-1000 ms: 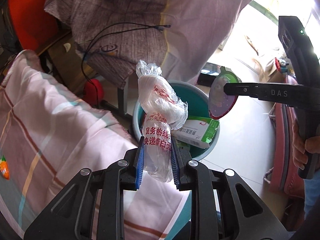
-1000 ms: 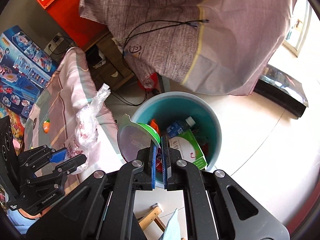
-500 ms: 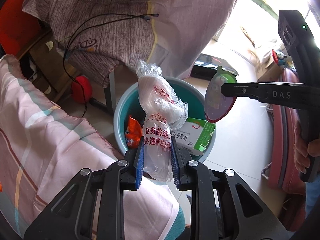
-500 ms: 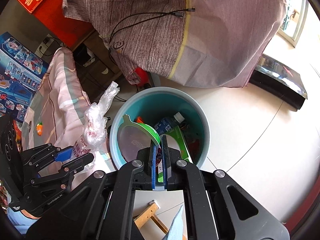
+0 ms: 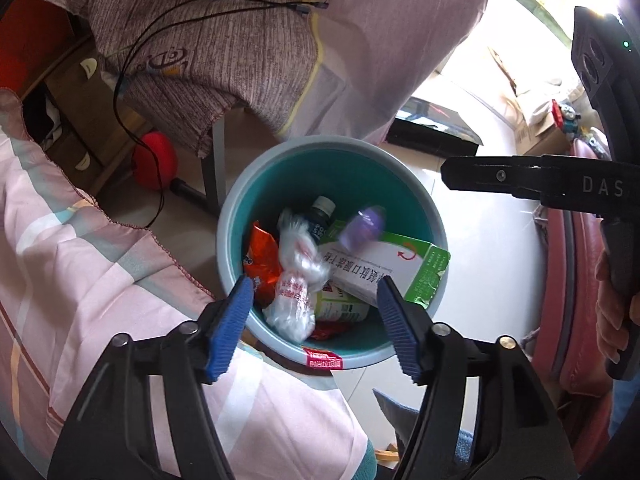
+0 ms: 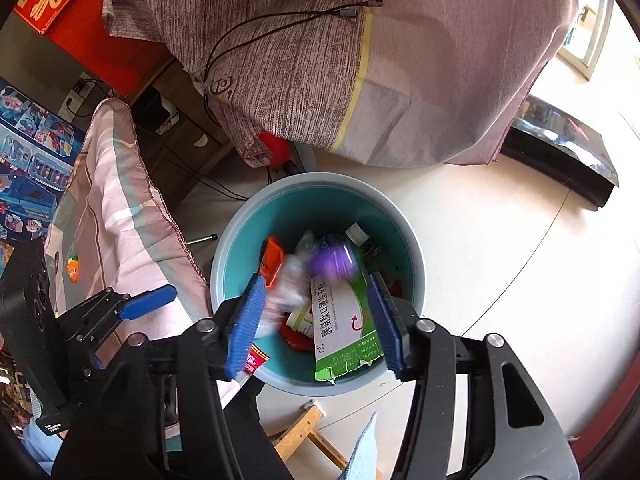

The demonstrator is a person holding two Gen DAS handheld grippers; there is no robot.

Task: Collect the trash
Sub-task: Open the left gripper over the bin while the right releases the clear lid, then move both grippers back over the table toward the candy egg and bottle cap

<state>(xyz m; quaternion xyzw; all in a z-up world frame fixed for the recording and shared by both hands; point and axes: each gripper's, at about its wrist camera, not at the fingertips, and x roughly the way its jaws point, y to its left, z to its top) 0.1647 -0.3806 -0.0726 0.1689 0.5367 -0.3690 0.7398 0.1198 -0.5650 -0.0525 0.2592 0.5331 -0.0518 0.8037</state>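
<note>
Drop step: both my left hand-held gripper (image 5: 312,320) and right hand-held gripper (image 6: 316,320) have just been opening and stand wide, empty; plastic bag (image 5: 296,280) and purple lid (image 6: 332,262) fall into the bin (image 5: 236,216) mid-frame. Next, hunt more trash.

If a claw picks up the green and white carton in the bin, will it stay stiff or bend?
The carton looks like thin cardboard with flat faces, so it probably stays fairly stiff. Its green end is torn and ragged, so that part may crumple under a pinch. It lies tilted on other trash in the bin, so it seems light and could slide when pushed.
</note>
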